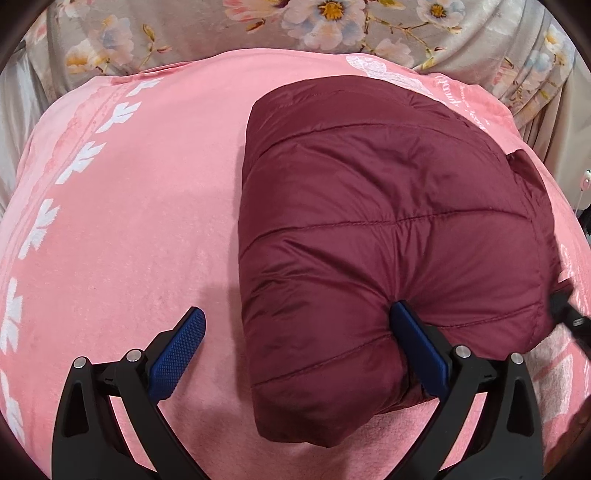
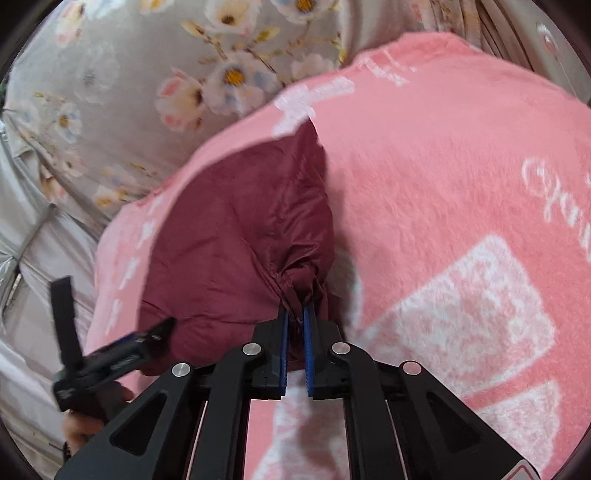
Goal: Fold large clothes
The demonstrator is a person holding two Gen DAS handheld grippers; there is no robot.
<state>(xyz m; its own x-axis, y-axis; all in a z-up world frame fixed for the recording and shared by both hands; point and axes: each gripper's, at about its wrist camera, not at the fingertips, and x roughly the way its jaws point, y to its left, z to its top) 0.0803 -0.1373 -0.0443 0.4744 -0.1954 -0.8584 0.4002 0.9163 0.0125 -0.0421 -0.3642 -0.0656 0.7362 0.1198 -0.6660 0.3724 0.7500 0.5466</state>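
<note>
A dark red quilted puffer jacket (image 1: 388,221) lies folded into a thick bundle on a pink blanket (image 1: 129,221). My left gripper (image 1: 295,317) is open at the bundle's near left corner. Its right finger (image 1: 417,347) presses into the jacket and its left finger (image 1: 181,350) rests over bare blanket. In the right wrist view my right gripper (image 2: 295,325) is shut on a bunched edge of the jacket (image 2: 236,251) at its near right corner. The left gripper (image 2: 110,358) shows at the lower left of that view.
The pink blanket (image 2: 461,184) with white patterns covers the surface. Grey floral bedding (image 1: 332,29) lies beyond its far edge and also shows in the right wrist view (image 2: 129,92). A hand (image 2: 85,421) holds the left gripper.
</note>
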